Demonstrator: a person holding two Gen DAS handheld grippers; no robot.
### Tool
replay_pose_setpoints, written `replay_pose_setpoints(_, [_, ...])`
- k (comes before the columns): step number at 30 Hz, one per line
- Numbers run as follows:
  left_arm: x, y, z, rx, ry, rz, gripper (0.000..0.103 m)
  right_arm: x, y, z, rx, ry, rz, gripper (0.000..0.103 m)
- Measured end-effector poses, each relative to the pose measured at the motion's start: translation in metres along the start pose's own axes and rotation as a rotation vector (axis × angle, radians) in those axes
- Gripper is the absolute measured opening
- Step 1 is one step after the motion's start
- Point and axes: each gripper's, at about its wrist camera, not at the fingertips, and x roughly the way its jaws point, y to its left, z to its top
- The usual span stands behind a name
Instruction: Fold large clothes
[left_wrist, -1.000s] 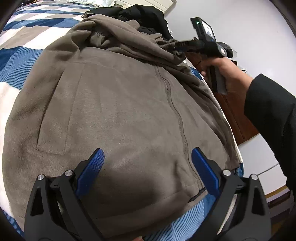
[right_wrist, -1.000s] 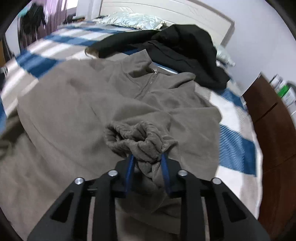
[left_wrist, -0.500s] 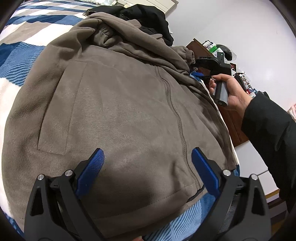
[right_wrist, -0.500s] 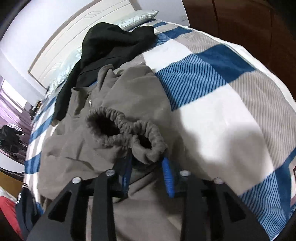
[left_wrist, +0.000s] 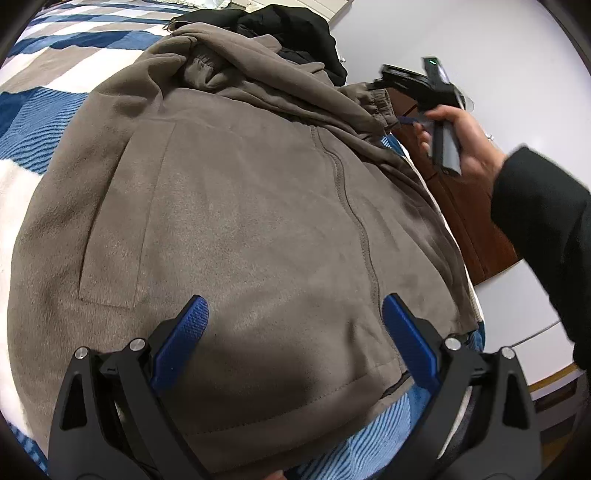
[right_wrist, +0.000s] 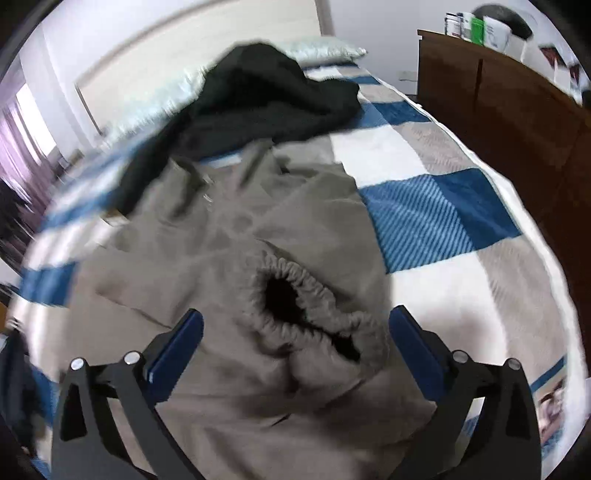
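A large grey-brown fleece zip jacket (left_wrist: 240, 206) lies front up on the bed, its hem toward me, a pocket at left. My left gripper (left_wrist: 293, 325) is open and empty just above the hem. My right gripper (right_wrist: 295, 328) is open over the sleeve's elastic cuff (right_wrist: 295, 295), which lies loose on the jacket's right side (right_wrist: 207, 266). In the left wrist view the right gripper (left_wrist: 406, 107) shows at the far right beside that cuff (left_wrist: 378, 101).
A black garment (right_wrist: 258, 92) is heaped past the jacket's collar, near a pillow (right_wrist: 325, 51). The bedspread (right_wrist: 436, 210) is blue, white and grey checks. A brown wooden cabinet (right_wrist: 498, 110) stands along the bed's right side.
The right gripper carried the sleeve cuff out to the jacket's right side, then opened and let it go. The left gripper stayed open over the hem.
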Motion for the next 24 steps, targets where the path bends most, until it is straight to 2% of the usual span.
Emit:
replay_pose_setpoints(1, [0.001,-0.001,0.0,0.008,0.001,0.005,0.093,0.003,0.001,0.0,-0.004,0.004,-0.004,0.093])
replay_pose_setpoints(2, [0.001,-0.001,0.0,0.013,0.0,0.01,0.093,0.005,0.001,0.003,-0.005,0.007,-0.021,0.071])
replay_pose_setpoints(3, [0.002,-0.003,-0.001,0.023,-0.003,0.019,0.093,0.005,-0.001,0.003,-0.001,0.014,-0.027,0.061])
replay_pose_setpoints(4, [0.003,-0.004,-0.001,0.034,-0.007,0.028,0.093,0.006,-0.007,0.006,0.022,0.016,-0.035,0.059])
replay_pose_setpoints(7, [0.005,-0.008,-0.003,0.075,-0.014,0.063,0.093,0.012,-0.034,0.008,0.064,0.034,-0.118,0.059])
replay_pose_setpoints(10, [0.008,-0.012,-0.004,0.119,-0.012,0.096,0.093,0.015,-0.06,0.001,0.117,0.067,-0.128,0.063])
replay_pose_setpoints(12, [0.009,-0.013,-0.005,0.135,-0.009,0.109,0.093,0.001,-0.073,-0.003,0.166,0.022,-0.074,0.078])
replay_pose_setpoints(14, [0.01,-0.014,-0.006,0.147,-0.012,0.12,0.093,-0.015,-0.079,-0.002,0.207,-0.027,-0.007,0.099])
replay_pose_setpoints(18, [0.019,-0.023,-0.014,0.23,-0.01,0.19,0.093,-0.054,-0.077,0.012,0.224,-0.181,0.136,0.099])
replay_pose_setpoints(20, [0.023,-0.028,-0.017,0.275,-0.004,0.222,0.093,-0.06,-0.069,0.018,0.205,-0.207,0.209,0.099])
replay_pose_setpoints(22, [0.025,-0.029,-0.018,0.297,-0.005,0.238,0.093,-0.053,-0.053,0.02,0.167,-0.171,0.287,0.098])
replay_pose_setpoints(24, [0.024,-0.024,-0.017,0.276,-0.008,0.224,0.093,-0.037,-0.042,0.018,0.141,-0.103,0.316,0.098])
